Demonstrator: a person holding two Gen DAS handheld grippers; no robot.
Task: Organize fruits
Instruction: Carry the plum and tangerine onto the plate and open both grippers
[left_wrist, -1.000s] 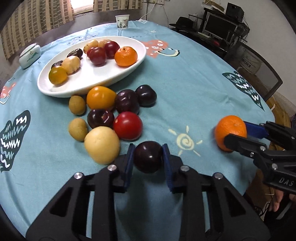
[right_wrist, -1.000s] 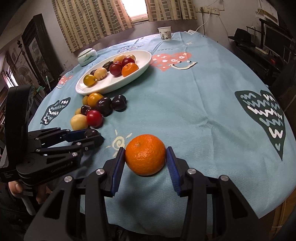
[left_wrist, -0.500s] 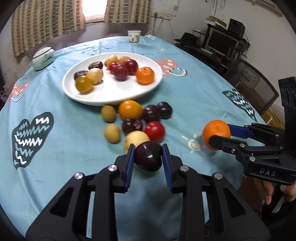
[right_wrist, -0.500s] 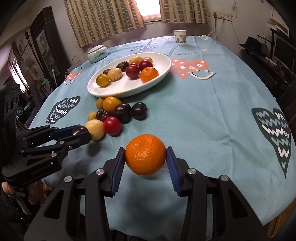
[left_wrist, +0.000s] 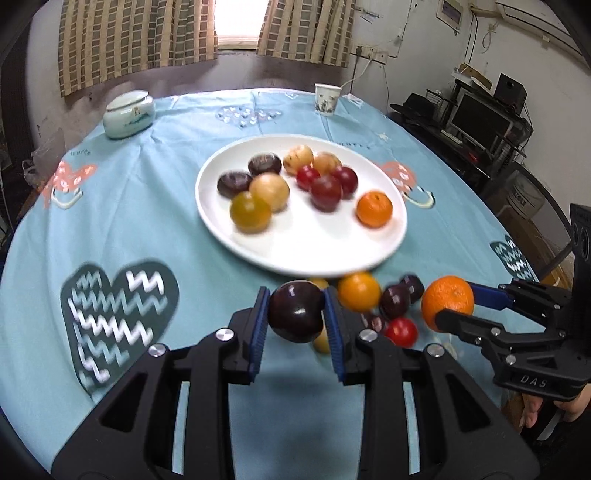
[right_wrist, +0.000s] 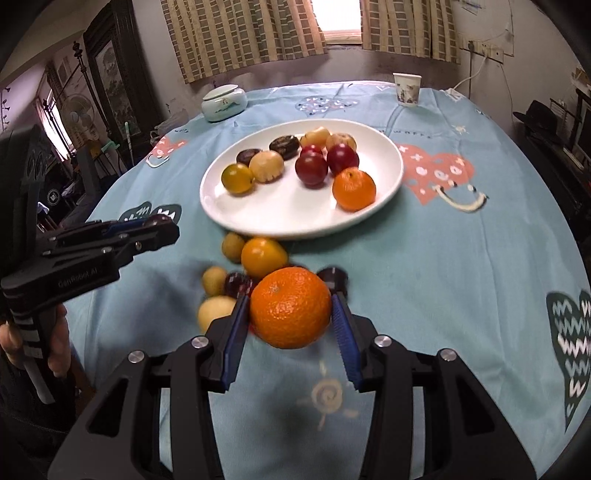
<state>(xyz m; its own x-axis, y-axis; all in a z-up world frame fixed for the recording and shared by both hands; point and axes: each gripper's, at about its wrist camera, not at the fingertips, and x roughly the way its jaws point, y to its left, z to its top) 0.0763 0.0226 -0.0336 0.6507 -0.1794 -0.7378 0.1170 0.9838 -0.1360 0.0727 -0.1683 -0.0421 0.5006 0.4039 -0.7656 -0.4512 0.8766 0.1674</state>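
My left gripper (left_wrist: 295, 314) is shut on a dark purple plum (left_wrist: 294, 311), held in the air just short of the near rim of the white oval plate (left_wrist: 303, 251). My right gripper (right_wrist: 291, 314) is shut on an orange mandarin (right_wrist: 291, 308), lifted above the loose fruit. The plate holds several fruits: plums, pale and yellow ones, and a mandarin (right_wrist: 354, 188). A cluster of loose fruit (right_wrist: 264, 256) lies on the cloth before the plate. In the left wrist view the right gripper (left_wrist: 448, 306) sits at the right with its mandarin (left_wrist: 447, 303).
A teal patterned tablecloth (left_wrist: 140, 206) covers the round table. A lidded ceramic jar (left_wrist: 128, 114) stands at the far left and a paper cup (left_wrist: 326, 99) at the far edge. A person's hand (right_wrist: 55, 350) holds the left gripper's handle. Furniture and monitors (left_wrist: 480, 118) stand right of the table.
Both grippers have risen and moved forward toward the plate, carrying the plum and the mandarin. The loose fruit now lies beneath and behind the fingertips.
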